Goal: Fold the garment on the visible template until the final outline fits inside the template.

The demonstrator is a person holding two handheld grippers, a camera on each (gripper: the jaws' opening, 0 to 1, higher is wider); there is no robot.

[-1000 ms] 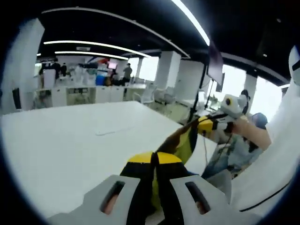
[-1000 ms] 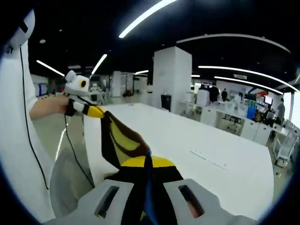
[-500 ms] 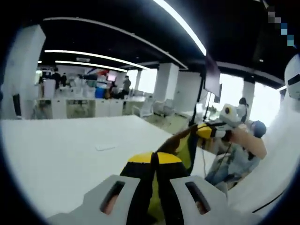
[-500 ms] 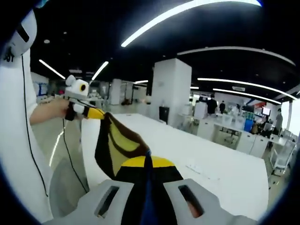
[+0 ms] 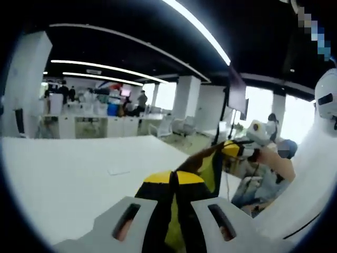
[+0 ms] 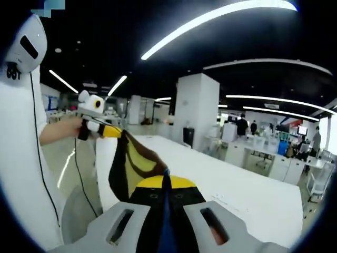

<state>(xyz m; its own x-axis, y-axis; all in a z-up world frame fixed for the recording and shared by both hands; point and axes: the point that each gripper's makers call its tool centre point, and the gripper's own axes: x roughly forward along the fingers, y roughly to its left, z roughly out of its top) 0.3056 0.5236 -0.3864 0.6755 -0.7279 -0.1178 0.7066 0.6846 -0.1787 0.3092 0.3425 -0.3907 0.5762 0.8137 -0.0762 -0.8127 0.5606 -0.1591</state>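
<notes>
The garment (image 5: 208, 164), black, yellow and brown, hangs stretched in the air between my two grippers, above the near edge of the white table (image 5: 68, 184). My left gripper (image 5: 174, 179) is shut on one end of it, yellow tips pressed together. In the left gripper view, my right gripper (image 5: 233, 149) holds the other end at the right. In the right gripper view, my right gripper (image 6: 166, 184) is shut on the garment (image 6: 134, 161), and my left gripper (image 6: 111, 130) pinches its far corner at the left. A faint short mark (image 5: 118, 172) lies on the table.
The person's white sleeve and body (image 6: 23, 158) stand close beside the table, a hand (image 5: 271, 158) around each gripper. Behind the table (image 6: 247, 195) are a white pillar (image 6: 196, 113), desks, chairs and people far off.
Both views have tilted up a little, so the table sits lower and more ceiling shows. The garment stays stretched between the two shut grippers.
</notes>
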